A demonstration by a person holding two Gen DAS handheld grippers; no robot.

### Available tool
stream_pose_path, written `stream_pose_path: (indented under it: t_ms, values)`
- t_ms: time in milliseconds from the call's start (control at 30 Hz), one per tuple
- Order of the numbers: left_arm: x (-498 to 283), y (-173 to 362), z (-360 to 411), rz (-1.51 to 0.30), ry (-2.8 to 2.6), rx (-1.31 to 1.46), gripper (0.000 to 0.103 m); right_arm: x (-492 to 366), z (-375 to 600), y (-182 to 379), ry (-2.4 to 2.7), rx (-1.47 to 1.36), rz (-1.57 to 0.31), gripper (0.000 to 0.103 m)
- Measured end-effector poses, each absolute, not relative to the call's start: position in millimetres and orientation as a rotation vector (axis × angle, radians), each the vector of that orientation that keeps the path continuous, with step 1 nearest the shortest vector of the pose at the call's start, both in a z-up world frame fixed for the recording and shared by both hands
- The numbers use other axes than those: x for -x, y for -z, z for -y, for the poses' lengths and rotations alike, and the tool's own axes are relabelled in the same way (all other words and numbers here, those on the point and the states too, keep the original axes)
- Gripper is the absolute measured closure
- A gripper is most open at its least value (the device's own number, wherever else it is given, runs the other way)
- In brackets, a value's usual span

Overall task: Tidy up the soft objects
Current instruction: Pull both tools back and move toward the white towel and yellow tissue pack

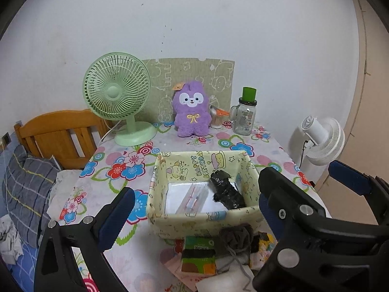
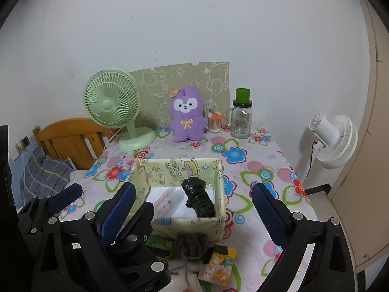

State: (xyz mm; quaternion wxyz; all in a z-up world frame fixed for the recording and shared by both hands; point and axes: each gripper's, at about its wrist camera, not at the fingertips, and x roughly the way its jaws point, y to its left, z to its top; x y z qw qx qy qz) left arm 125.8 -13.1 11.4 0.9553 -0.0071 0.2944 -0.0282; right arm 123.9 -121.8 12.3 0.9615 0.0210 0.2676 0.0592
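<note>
While both claws are hanging above the near edge of the table, the right gripper (image 2: 192, 209) is standing with its jaws wide apart and nothing between them, and the left gripper (image 1: 197, 204) is spread just as wide and just as empty. Directly ahead of both and a little below, the fabric basket (image 1: 201, 223) is sitting on the flowered tablecloth (image 1: 116, 170), already holding a crumpled black bundle (image 2: 198, 198) lying front to back against its right side, beside a clear packet (image 1: 192, 198) on something white. Nearer than the basket (almost under the claws) a grey drawstring pouch (image 1: 237, 237) is lying among a green packet (image 1: 198, 255) and a yellow cartoon packet (image 2: 220, 265). The pouch looks like the next soft thing, about equally near to both claws. Its lower part and cord are cut off by the frame, so its long axis is hard to judge. Further back, a purple plush toy (image 1: 192, 108) is sitting upright against the wall.
</note>
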Motion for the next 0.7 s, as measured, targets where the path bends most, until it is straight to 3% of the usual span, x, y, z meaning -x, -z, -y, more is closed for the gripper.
stream_pose_path:
  t_ms: [700]
  values:
    - [-71, 18, 30, -0.586, 0.064, 0.052, 0.000, -68, 137, 12, -0.133, -0.017, -0.527, 0.005]
